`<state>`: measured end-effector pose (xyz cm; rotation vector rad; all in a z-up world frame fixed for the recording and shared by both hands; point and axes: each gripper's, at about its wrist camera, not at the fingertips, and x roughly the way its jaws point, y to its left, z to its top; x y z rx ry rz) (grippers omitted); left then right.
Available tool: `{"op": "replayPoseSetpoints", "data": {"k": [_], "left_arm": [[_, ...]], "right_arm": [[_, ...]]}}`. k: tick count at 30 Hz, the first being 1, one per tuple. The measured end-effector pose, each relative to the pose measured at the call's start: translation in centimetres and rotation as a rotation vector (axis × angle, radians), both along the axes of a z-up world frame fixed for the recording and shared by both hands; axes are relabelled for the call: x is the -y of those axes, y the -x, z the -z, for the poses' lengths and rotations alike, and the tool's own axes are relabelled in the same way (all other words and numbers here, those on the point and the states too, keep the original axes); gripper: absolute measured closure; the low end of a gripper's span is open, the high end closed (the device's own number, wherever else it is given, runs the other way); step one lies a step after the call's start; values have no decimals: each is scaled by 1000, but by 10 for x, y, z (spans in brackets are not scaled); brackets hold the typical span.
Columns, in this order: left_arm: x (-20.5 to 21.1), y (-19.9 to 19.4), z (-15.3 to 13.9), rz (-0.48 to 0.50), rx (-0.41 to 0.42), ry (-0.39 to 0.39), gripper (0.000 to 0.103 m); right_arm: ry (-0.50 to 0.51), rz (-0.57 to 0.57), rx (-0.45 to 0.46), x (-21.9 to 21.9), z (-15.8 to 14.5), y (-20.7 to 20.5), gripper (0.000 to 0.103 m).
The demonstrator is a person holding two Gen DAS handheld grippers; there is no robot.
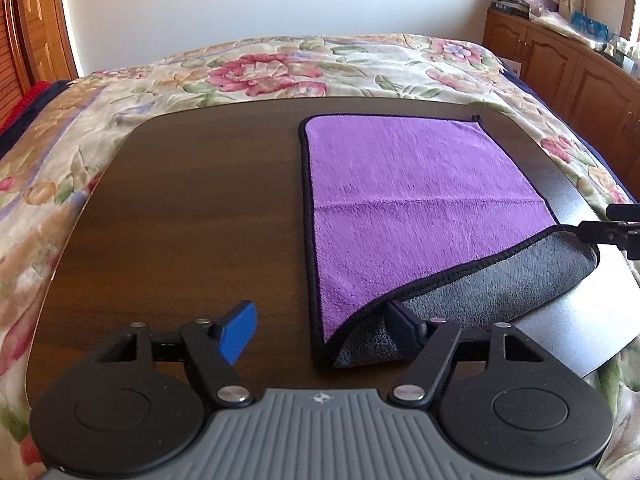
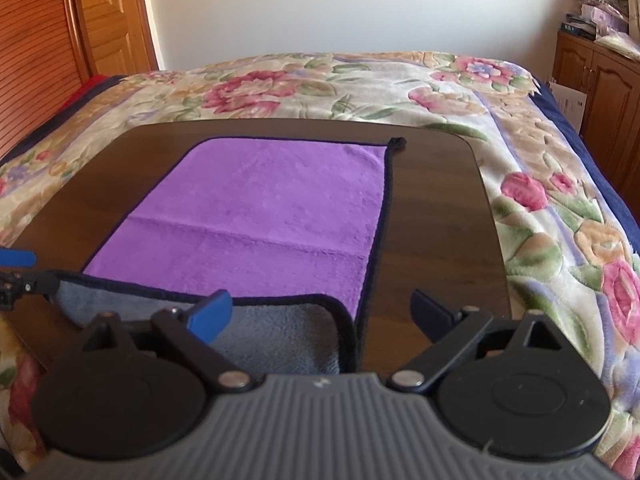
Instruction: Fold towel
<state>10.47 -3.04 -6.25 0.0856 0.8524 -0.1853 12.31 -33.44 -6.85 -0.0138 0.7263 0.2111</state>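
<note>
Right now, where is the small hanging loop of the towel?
The loop is at the far right corner of the purple towel, lying on the dark table, away from both claws.

A dark brown wood-grain desk [image 1: 192, 216] with rounded corners fills the middle of both views, sitting on a bed under a cream floral blanket [image 1: 280, 68] of pink blooms and green leaves. On the desk lies a purple plush towel with dark piping and a grey underside [image 1: 420, 200], right of centre in the left wrist view, left of centre in the right wrist view [image 2: 260, 216]. Its near edge curls over, grey side up, along the bottom. A small loop tag sits at its far right corner. The desk's left half shows bare wood.
</note>
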Motion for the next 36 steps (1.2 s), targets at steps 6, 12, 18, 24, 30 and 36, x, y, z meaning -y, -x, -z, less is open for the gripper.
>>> {"op": "replayPoseSetpoints", "data": {"k": [6, 12, 18, 24, 30, 36], "left_arm": [[1, 1, -1, 13, -7, 14, 38], [2, 0, -2, 21, -18, 24, 42], [3, -1, 1, 26, -31, 22, 47], [3, -1, 5, 34, -42, 24, 56], [2, -1, 6, 39, -52, 37, 60], [3, -1, 7, 39, -55, 37, 61]], "right_arm": [[-32, 1, -15, 6, 2, -6, 7], [-57, 9, -39, 11, 6, -11, 7], [-84, -5, -64, 14, 10, -16, 16], [-109, -39, -98, 13, 13, -17, 26], [-108, -52, -122, 12, 16, -17, 49], [-97, -50, -143, 12, 18, -17, 65]]}}
